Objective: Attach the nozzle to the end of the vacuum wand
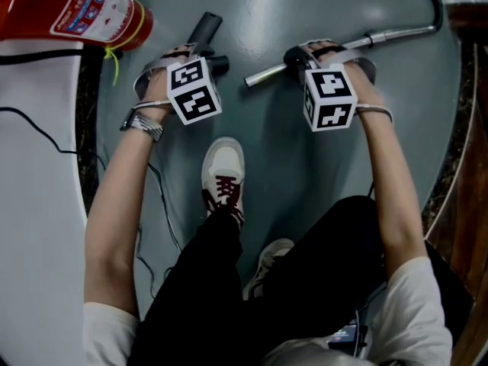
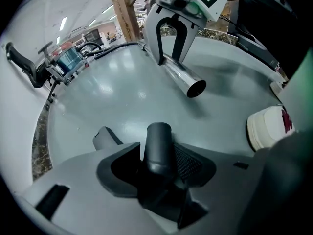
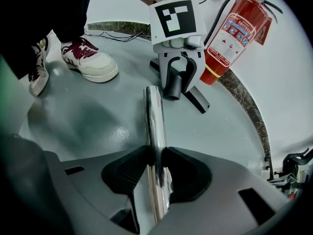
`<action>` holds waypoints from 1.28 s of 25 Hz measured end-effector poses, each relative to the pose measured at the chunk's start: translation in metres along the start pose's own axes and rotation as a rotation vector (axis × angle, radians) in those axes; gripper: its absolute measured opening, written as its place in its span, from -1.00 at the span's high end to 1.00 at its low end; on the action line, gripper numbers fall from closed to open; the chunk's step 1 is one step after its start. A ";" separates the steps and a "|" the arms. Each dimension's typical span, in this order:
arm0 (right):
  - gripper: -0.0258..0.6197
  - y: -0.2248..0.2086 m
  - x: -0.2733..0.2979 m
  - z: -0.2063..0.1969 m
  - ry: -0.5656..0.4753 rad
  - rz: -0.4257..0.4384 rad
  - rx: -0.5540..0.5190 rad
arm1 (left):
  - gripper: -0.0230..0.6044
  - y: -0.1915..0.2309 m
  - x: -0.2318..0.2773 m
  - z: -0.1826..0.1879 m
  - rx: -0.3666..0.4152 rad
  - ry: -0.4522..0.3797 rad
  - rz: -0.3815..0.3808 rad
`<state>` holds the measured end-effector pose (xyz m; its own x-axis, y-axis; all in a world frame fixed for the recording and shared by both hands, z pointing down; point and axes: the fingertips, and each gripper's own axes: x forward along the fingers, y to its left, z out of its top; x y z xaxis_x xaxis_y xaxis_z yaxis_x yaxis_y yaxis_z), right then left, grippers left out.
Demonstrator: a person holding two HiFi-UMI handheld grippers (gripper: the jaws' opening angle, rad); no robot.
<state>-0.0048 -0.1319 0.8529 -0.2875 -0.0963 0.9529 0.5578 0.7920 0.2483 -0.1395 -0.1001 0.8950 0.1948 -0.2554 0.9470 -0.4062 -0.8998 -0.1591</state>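
A dark nozzle (image 1: 205, 27) lies on the grey floor, its round neck (image 2: 158, 143) pointing toward the wand. My left gripper (image 1: 197, 56) points steeply down over it. The jaws straddle the neck, and a dark gap shows beside one pad (image 2: 188, 163), so it is open. My right gripper (image 1: 328, 56) is shut on the chrome wand (image 1: 396, 33), whose tube (image 3: 154, 121) runs out between the pads. The wand's open end (image 2: 195, 88) hangs a short way from the nozzle neck, roughly facing it. In the right gripper view the left gripper (image 3: 177, 84) stands over the nozzle (image 3: 195, 100).
A red fire extinguisher (image 1: 76, 6) leans at the floor's left edge beside a white surface. The person's shoe (image 1: 223, 170) stands just behind the grippers. Thin cables (image 1: 156, 197) trail on the left. The vacuum body (image 2: 68, 58) and a wooden post (image 2: 122, 13) stand further off.
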 end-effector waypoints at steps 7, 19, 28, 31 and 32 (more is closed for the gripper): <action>0.46 -0.002 -0.005 0.001 -0.004 -0.035 -0.003 | 0.31 -0.004 -0.010 0.000 -0.020 -0.058 -0.051; 0.46 -0.012 -0.008 0.008 0.003 -0.066 -0.004 | 0.33 -0.035 -0.043 0.016 -0.157 -0.308 -0.128; 0.46 -0.025 -0.012 0.015 0.005 -0.113 -0.004 | 0.33 -0.035 -0.051 0.025 -0.230 -0.380 -0.097; 0.46 -0.026 -0.014 0.016 0.007 -0.115 -0.006 | 0.33 -0.031 -0.056 0.026 -0.281 -0.405 -0.082; 0.46 -0.026 -0.014 0.016 0.007 -0.116 -0.005 | 0.33 -0.032 -0.057 0.027 -0.290 -0.410 -0.081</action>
<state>-0.0281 -0.1415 0.8303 -0.3450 -0.1918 0.9188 0.5251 0.7719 0.3583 -0.1141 -0.0662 0.8382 0.5472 -0.3588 0.7562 -0.5949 -0.8023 0.0497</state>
